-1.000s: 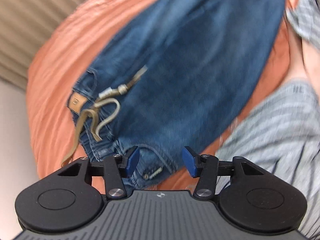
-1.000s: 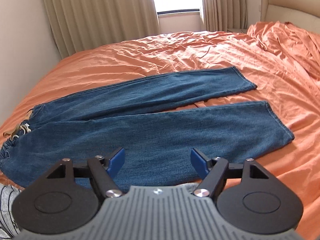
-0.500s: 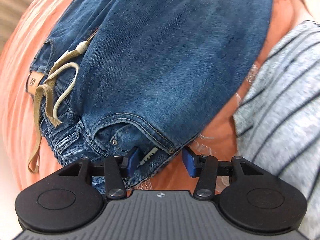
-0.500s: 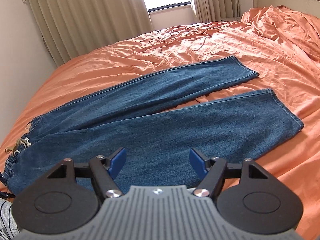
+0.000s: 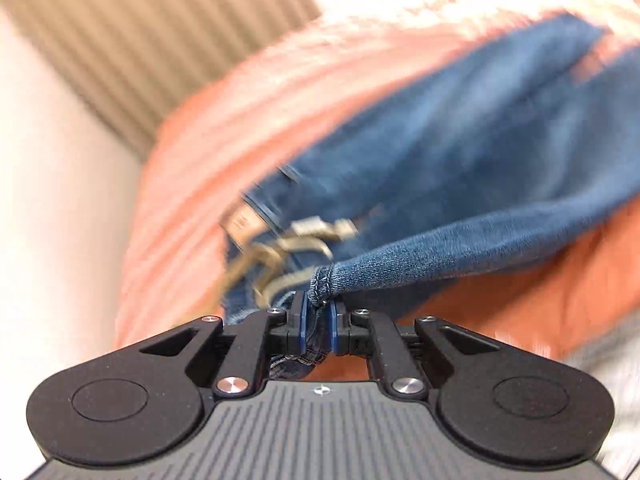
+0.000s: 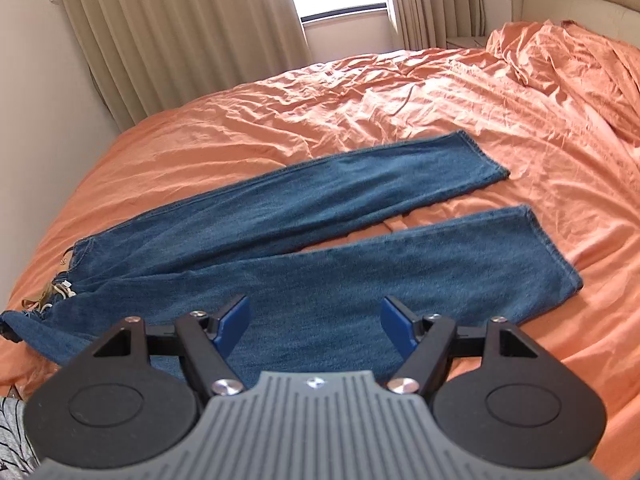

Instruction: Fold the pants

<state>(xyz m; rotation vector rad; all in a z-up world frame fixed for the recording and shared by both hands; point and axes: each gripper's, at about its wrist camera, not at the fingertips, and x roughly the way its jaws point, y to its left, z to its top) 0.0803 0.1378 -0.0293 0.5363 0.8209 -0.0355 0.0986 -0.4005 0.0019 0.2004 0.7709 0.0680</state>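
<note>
Blue jeans [image 6: 320, 248] lie spread on an orange bedsheet [image 6: 360, 92], both legs stretching to the right, waist at the left with beige drawstrings [image 6: 56, 292]. My left gripper [image 5: 319, 320] is shut on the near corner of the jeans' waistband [image 5: 324, 280] and lifts it off the bed; the drawstrings [image 5: 280, 248] hang just beyond. My right gripper [image 6: 314, 324] is open and empty, above the near leg's middle.
Beige curtains [image 6: 180, 28] and a window stand beyond the bed. A rumpled orange heap [image 6: 568, 52] lies at the far right by a cream headboard [image 6: 580, 4]. A white wall [image 6: 36, 100] borders the bed's left side. Grey striped cloth [image 6: 12, 436] shows at the lower left.
My left gripper has closed on the waistband corner and raised it, tilting up sharply. My right gripper has risen slightly and stays open.
</note>
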